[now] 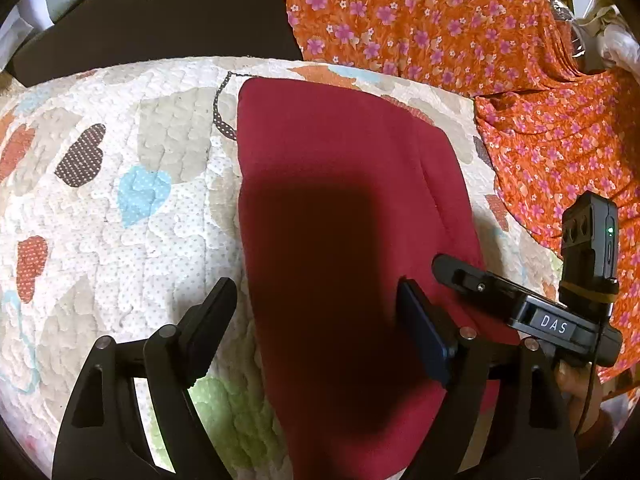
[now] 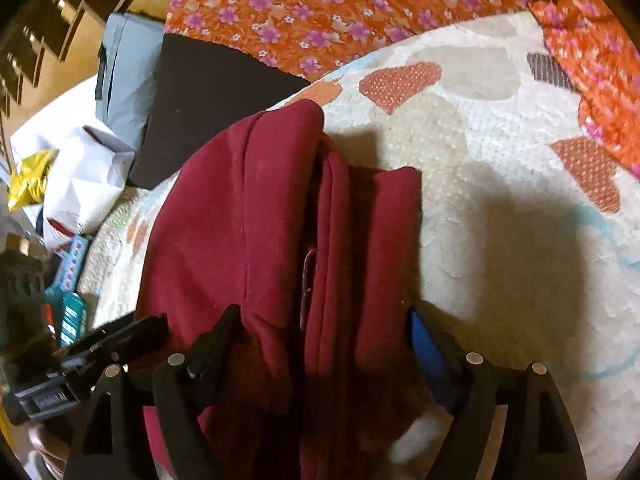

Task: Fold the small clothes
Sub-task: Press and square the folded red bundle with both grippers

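A dark red garment (image 1: 340, 200) lies folded flat on a quilted mat with heart patches (image 1: 120, 200). My left gripper (image 1: 316, 312) is open just above the garment's near part, one finger over the mat, the other over the cloth. The right gripper shows at the left wrist view's right edge (image 1: 500, 292). In the right wrist view the red garment (image 2: 248, 220) shows its folded layers and edges. My right gripper (image 2: 320, 340) is open with its fingers either side of the folded edge; nothing is pinched.
Orange flowered cloth (image 1: 460, 20) lies beyond and right of the mat. A black board (image 2: 208, 100), a grey-blue cloth (image 2: 124, 72), white bags (image 2: 80, 184) and small boxes (image 2: 72, 280) sit off the mat's left side.
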The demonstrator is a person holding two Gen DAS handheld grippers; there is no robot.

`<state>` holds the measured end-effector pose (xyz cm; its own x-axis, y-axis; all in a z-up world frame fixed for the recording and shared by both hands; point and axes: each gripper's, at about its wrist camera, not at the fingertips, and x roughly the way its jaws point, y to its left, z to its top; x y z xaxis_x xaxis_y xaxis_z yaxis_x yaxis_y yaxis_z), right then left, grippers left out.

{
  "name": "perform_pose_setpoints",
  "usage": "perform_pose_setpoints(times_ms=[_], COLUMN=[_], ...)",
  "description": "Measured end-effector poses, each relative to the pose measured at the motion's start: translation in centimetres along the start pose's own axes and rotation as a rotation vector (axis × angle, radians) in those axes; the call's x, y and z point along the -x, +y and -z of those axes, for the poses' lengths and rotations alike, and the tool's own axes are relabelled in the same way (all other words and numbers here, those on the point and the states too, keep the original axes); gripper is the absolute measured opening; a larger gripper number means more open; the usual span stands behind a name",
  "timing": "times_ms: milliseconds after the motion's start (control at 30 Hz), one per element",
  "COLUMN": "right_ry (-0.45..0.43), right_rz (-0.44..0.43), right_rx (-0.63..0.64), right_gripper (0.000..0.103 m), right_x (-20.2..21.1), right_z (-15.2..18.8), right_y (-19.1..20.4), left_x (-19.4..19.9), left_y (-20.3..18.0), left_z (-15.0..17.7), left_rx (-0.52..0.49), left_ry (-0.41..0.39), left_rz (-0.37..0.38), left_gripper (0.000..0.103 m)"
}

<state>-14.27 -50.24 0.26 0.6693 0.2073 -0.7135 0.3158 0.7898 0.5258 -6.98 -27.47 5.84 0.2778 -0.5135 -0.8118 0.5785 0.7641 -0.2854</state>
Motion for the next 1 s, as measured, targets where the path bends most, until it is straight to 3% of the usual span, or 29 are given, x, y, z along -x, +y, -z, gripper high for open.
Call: perform_pose_setpoints(times_ms=[200,233,267,367,467,600,800,900,1000], right_ry=[-0.03,-0.027,-0.021,-0.039,-0.057,-0.05,0.008,0.134,0.112], right_rz=[-0.018,-0.019,-0.019,0.004,0.02,-0.054,-0.138,-0.047,0.001], right_rx=[0.039,0.048,0.062,0.092,0.103,0.105,0.131,0.172,0.202], right_gripper=[0.088,0.086,0.076,0.056,0.05,0.048,0.049,0.054,0.057], right_x=[-0.8,-0.8,-0.8,0.0,1.4,3.3,2.8,0.5,1.9], right_z=[0.0,0.0,0.0,0.2,0.6,1.9,5.5,7.1,8.0], right_y=[0.7,0.8,1.1,2.4,3.8,6.3,10.0,10.9,11.3], left_x=[-1.2,-1.5,-1.8,-1.0,0.8,4.9,7.9,6.7,8.0], left_y=[0.3,0.5,0.6,0.1,0.1,1.9,4.1,4.8,3.9], left_z=[0.1,0.3,0.4,0.6,0.9,2.0,5.8,7.8,8.6], left_rx=[0.022,0.033,0.041,0.022,0.011,0.054,0.036,0.031,-0.014], left_ry=[0.013,0.022,0.031,0.035,0.028,0.018,0.064,0.127,0.062], left_rz=[0.021,0.039,0.055,0.093,0.099,0.118,-0.015,-0.094,-0.152], left_gripper=[0.094,0.094,0.094,0.078,0.068,0.067,0.068,0.07,0.071])
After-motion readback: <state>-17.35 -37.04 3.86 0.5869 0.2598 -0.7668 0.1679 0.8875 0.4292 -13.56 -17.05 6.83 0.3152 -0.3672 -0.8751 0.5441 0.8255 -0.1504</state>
